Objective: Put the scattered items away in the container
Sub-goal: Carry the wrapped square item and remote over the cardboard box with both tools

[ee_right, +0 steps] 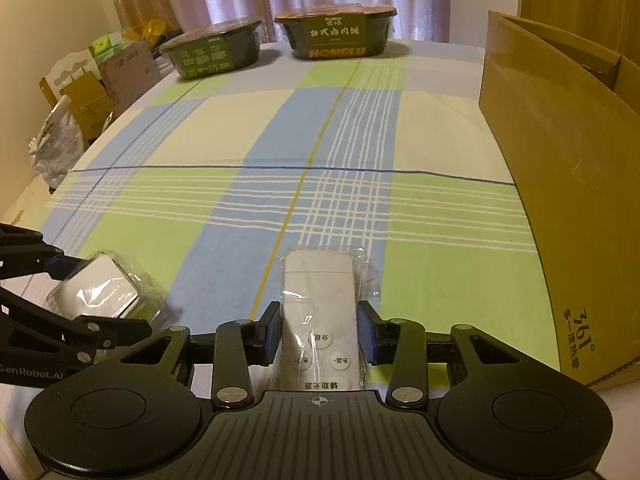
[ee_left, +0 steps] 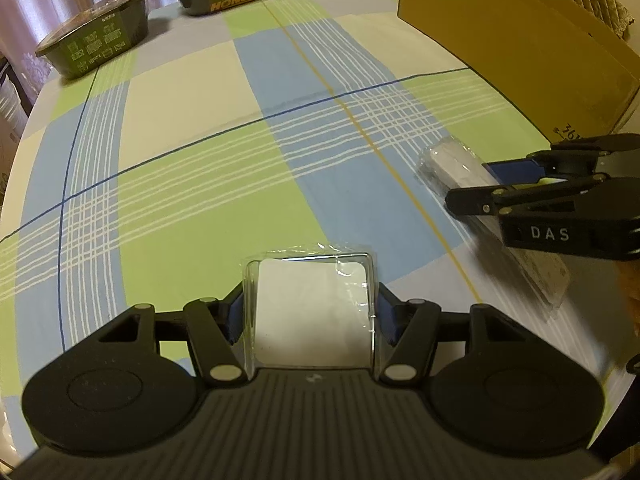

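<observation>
Left gripper (ee_left: 310,314): jaws closed against the sides of a plastic-wrapped white square pack (ee_left: 312,312), held low over the checked tablecloth (ee_left: 180,184). Right gripper (ee_right: 319,336): jaws closed on a wrapped white remote control (ee_right: 319,320), long axis running straight ahead between the fingers; its button print is too blurred to read reliably. The cardboard box (ee_right: 560,200), printed "361°", stands to the right, nearer the right gripper. Two "HONGLU" meal tubs (ee_right: 338,34) sit at the far edge.

white square pack (ee_left: 310,304) | wrapped remote (ee_right: 319,320) | open cardboard box (ee_right: 560,208)
</observation>
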The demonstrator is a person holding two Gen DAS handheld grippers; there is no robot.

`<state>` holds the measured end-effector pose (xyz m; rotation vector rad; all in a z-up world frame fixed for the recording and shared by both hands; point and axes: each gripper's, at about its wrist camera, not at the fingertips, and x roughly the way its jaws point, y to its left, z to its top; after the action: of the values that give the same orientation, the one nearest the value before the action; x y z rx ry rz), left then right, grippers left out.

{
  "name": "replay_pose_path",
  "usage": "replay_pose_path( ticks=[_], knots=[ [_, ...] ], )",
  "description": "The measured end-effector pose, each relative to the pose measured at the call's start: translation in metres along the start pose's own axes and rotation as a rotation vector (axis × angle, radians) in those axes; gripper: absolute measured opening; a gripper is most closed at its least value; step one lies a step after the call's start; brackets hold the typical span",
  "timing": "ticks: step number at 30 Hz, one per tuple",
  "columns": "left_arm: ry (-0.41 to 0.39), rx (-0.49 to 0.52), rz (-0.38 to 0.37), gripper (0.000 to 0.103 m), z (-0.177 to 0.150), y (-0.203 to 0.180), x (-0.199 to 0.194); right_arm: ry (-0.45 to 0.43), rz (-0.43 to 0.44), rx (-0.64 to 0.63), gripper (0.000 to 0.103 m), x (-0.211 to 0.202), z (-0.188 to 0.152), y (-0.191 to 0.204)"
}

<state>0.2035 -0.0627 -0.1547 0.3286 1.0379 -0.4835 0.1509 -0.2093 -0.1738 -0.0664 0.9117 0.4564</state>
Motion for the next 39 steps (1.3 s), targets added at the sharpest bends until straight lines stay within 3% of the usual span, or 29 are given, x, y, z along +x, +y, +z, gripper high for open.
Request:
replay_pose_path(
  ticks=[21,39],
  knots=[
    [0.002,0.011,-0.001,0.058,0.001,-0.005,-0.010,0.002,0.007,0.034,0.041,-0.007,0.000,0.000],
    [-0.105,0.001,-0.007,0.058,0.010,-0.030,-0.084,-0.113,-0.072,0.026,0.041,-0.097,0.002,0.004]
  ],
)
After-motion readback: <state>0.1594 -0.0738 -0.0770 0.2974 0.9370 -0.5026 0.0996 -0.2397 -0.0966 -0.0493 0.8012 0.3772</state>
